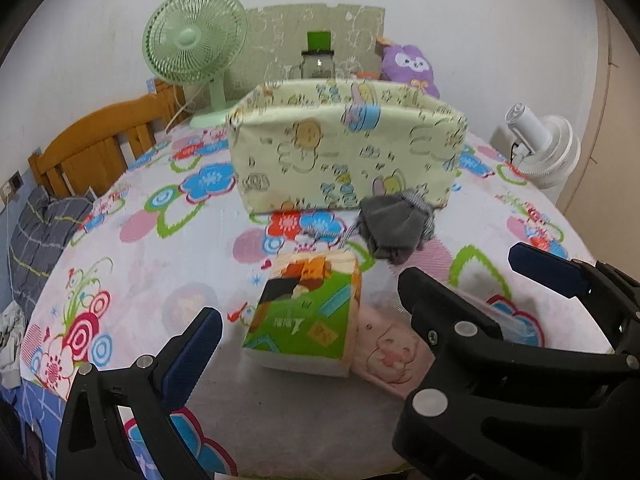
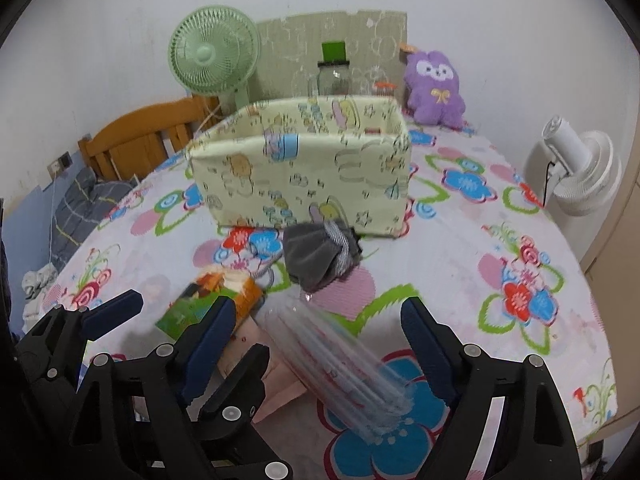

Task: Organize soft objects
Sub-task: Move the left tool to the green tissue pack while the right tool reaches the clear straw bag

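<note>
A blurred clear plastic packet [image 2: 340, 364] lies on the flowered worktop [image 2: 480, 240] between the right gripper's [image 2: 320, 328] spread fingers, untouched. In front of the fabric storage box [image 2: 304, 168] sits a grey sock bundle [image 2: 320, 256]; nearer, a green tissue pack [image 1: 308, 312] stands ahead of the left gripper's [image 1: 310, 304] spread fingers, a pink cloth [image 1: 392, 356] beside it.

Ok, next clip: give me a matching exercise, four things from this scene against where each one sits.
Things:
1. tissue pack
2. grey cloth bundle
3. purple plush toy
4. green desk fan

Places:
A. back left, beside the wooden headboard
B. against the front wall of the fabric storage bin
C. behind the bin, to its right, by the wall
D. nearest the left gripper, between its open fingers

Pairs: 1-D, 2-B, 3-C, 4-A
</note>
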`<action>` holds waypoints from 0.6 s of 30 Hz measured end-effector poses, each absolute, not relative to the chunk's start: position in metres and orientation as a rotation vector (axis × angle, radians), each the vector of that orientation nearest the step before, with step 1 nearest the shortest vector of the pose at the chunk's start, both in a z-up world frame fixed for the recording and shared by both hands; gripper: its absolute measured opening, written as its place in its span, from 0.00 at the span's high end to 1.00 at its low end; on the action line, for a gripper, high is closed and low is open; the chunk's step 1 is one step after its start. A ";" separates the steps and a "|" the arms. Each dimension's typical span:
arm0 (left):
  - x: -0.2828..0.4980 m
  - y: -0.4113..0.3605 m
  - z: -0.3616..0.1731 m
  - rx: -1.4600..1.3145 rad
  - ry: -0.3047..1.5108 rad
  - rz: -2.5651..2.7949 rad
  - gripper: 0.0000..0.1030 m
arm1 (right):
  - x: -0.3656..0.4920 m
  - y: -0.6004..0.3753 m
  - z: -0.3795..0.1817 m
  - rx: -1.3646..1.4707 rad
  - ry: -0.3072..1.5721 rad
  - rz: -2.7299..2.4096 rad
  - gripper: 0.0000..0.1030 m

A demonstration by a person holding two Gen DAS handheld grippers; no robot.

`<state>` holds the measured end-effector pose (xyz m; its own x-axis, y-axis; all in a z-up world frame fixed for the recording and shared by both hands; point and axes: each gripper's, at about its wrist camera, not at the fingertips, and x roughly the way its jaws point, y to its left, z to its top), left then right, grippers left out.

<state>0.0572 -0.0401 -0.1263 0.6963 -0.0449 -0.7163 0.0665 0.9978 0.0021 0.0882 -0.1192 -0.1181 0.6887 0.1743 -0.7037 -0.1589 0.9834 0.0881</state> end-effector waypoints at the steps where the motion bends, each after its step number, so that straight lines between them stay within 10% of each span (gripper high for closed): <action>1: 0.058 -0.039 -0.128 0.029 0.804 -0.058 0.00 | 0.090 -0.118 -0.121 0.020 0.799 0.189 0.18; 18: 0.069 -0.031 -0.141 0.029 0.837 -0.046 0.01 | 0.109 -0.112 -0.145 0.052 0.892 0.202 0.29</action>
